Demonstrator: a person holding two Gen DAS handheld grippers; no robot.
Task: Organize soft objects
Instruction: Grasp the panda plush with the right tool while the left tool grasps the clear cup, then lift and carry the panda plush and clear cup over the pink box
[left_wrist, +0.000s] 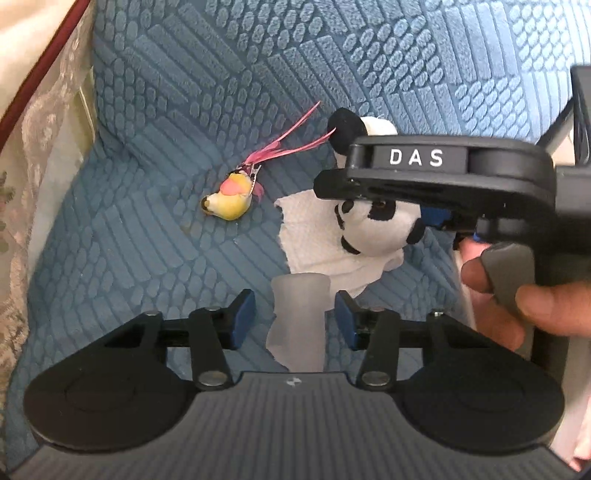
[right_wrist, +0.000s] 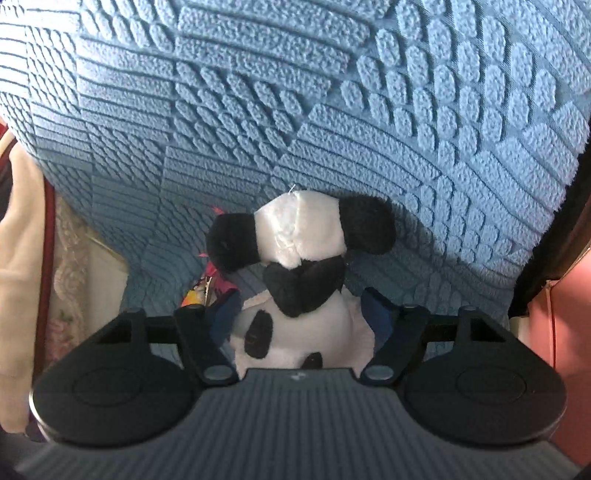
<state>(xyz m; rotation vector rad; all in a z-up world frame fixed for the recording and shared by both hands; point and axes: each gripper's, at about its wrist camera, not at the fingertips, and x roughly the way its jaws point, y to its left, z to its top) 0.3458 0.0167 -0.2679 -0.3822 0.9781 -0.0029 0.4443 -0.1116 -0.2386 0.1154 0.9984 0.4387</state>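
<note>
A black-and-white plush panda (left_wrist: 373, 225) lies on a white tissue (left_wrist: 314, 236) on the blue textured seat cover (left_wrist: 166, 110). My right gripper (left_wrist: 384, 199) reaches in from the right and its blue pads sit on both sides of the panda (right_wrist: 303, 325), closed against it. A yellow toy bird (left_wrist: 231, 199) with pink tail feathers lies left of the panda. My left gripper (left_wrist: 295, 317) is open, with a translucent whitish piece (left_wrist: 297, 317) standing between its blue pads, untouched by either.
The seat's blue backrest (right_wrist: 295, 110) rises right behind the panda. A cream lace cloth with a dark red edge (left_wrist: 33, 122) hangs at the left. A pink surface (right_wrist: 565, 350) is at the far right.
</note>
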